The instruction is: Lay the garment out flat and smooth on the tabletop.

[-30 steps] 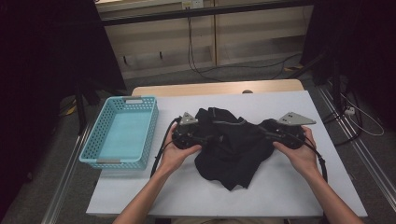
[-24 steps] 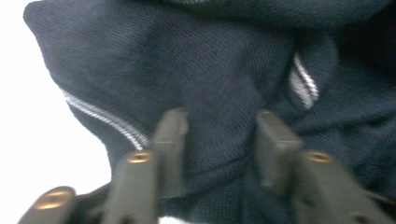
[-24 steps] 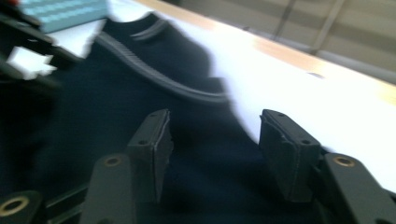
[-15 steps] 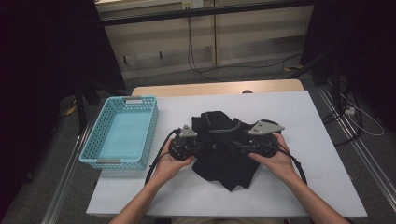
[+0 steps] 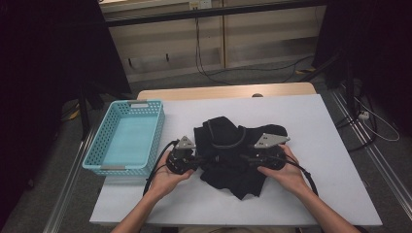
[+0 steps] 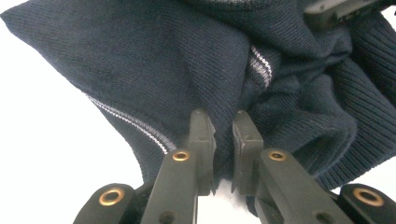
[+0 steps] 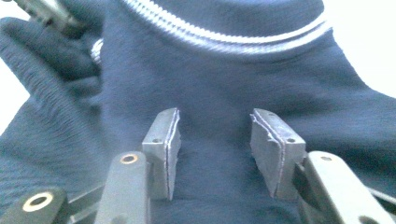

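A dark sweater (image 5: 233, 153) lay bunched mid-counter (image 5: 320, 131), right of a blue basket (image 5: 127, 138). The left gripper (image 6: 223, 122) had just pinched its fabric; the right gripper (image 7: 215, 126) hung spread above it, jaws closing.

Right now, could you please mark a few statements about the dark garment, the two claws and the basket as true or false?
1. The dark knitted garment lies crumpled on the white table. True.
2. The left claw is pinched on a fold of the garment. True; its jaws have just closed on it.
3. The right claw is clamped tight on the fabric. False; its jaws stand apart over the cloth.
4. The garment sits inside the turquoise basket. False; the basket is empty, beside the garment at the left of the high view.
5. The garment carries pale stripes. True.
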